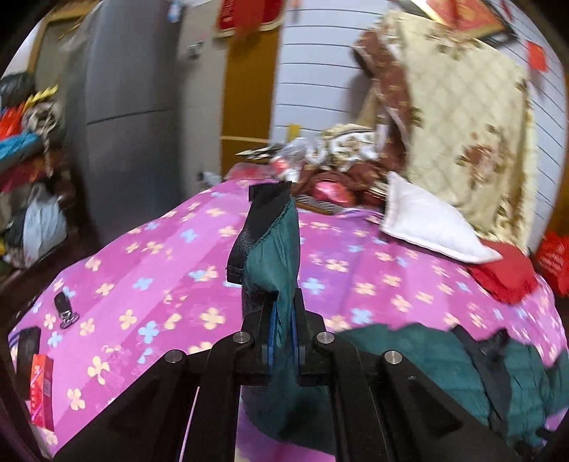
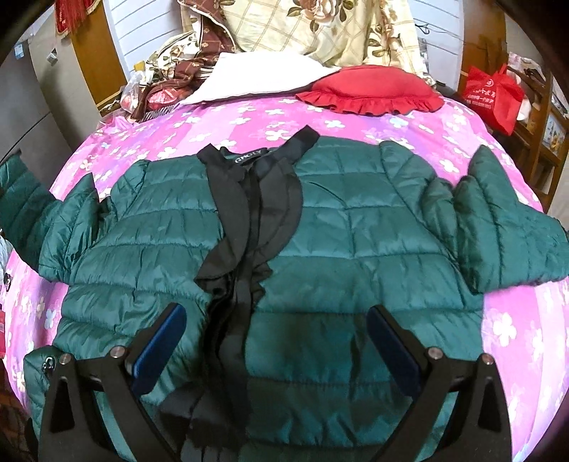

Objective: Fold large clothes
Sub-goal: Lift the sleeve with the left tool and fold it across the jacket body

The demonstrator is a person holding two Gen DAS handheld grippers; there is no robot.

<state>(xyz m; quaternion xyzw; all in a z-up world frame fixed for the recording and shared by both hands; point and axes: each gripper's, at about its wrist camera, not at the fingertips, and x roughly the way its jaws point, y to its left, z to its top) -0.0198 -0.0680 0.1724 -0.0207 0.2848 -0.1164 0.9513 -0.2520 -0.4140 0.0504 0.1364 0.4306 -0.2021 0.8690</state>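
Observation:
A dark green quilted jacket (image 2: 338, 227) lies spread front-up on the pink flowered bedsheet (image 2: 409, 128), with black trim (image 2: 249, 213) running down its middle. My right gripper (image 2: 277, 312) hovers open over the jacket's lower part, its blue pads (image 2: 160, 344) wide apart and nothing between them. My left gripper (image 1: 283, 320) is shut on a fold of the green jacket (image 1: 274, 259) with a black edge band, held up above the bed. The rest of the jacket (image 1: 444, 369) bunches at the lower right of the left wrist view. One sleeve (image 2: 21, 202) rises at the left edge.
A red ruffled pillow (image 2: 370, 92), a white pillow (image 2: 263, 78) and heaped quilts (image 2: 320, 32) fill the head of the bed. A red bag (image 2: 494, 96) stands right. A key fob (image 1: 62, 309), a black item (image 1: 26, 348) and a red box (image 1: 41, 387) lie on the sheet.

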